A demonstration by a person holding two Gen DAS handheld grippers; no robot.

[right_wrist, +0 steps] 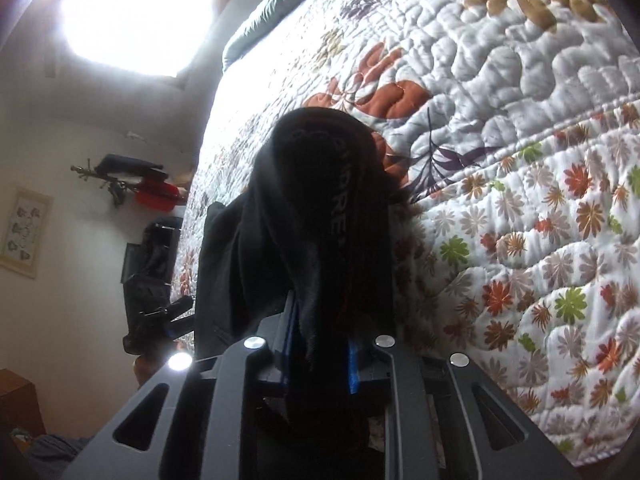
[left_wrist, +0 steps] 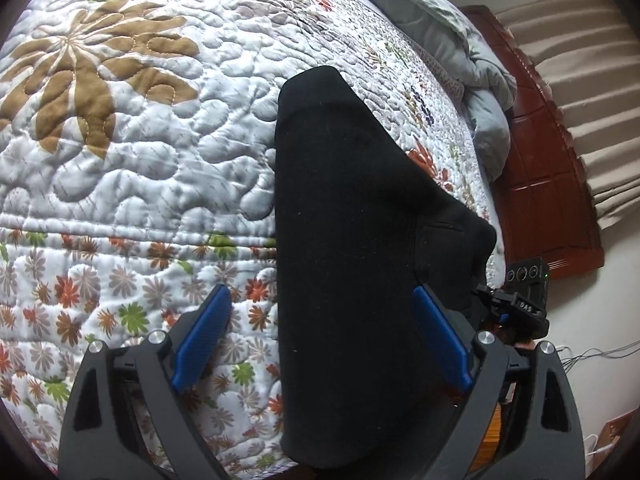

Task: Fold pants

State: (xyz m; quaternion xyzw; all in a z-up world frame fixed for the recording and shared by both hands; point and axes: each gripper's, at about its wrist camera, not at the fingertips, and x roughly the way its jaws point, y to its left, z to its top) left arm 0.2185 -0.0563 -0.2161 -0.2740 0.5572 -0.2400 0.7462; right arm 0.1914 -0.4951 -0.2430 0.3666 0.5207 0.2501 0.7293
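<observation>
Pants (left_wrist: 352, 240) (black, already doubled lengthwise) lie near the side edge of a floral quilt (left_wrist: 140, 160), broad bare bedding stretching to one side. Left gripper (left_wrist: 320, 336) hangs over them, blue pads wide apart and pressing nothing. Right gripper (right_wrist: 320, 356) pinches a bunched end (right_wrist: 320, 208) between nearly closed jaws.

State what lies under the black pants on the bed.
Under the pants lies the floral quilt, visible all around them. The covered patch of quilt cannot be seen, nor anything that might lie there.
</observation>
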